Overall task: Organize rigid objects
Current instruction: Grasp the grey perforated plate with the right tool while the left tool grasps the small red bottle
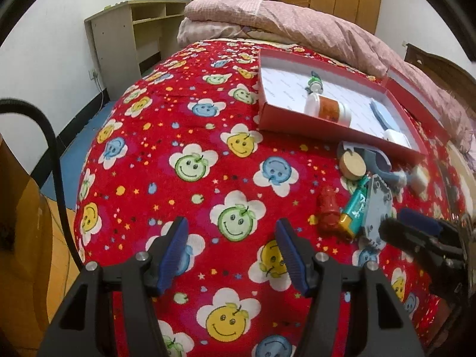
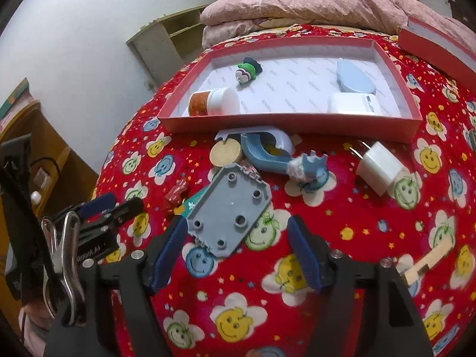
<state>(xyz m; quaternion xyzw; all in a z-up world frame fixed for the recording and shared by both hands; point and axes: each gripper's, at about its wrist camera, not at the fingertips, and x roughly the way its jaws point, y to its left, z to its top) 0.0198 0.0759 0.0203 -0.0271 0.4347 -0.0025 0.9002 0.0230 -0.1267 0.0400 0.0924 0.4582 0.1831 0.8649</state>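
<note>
Right gripper (image 2: 236,248) jaws wide, empty, over gray studded plate (image 2: 230,212) on bed (image 2: 357,238), left gripper (image 1: 232,253) jaws apart, empty, above bedspread, red box (image 2: 291,123) w/ white jar (image 2: 215,101), white USB charger (image 2: 379,168) nearby.

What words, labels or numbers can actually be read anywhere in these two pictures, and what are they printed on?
No text can be read with certainty.
Tray lining: a repeated grey printed word, too small and blurred.
Jar: orange label, print unreadable.
Teal tube: large white characters, blurred.
White box: small dark markings, too small.
Left claw: white lettering on its black body, upside down and blurred.
</note>
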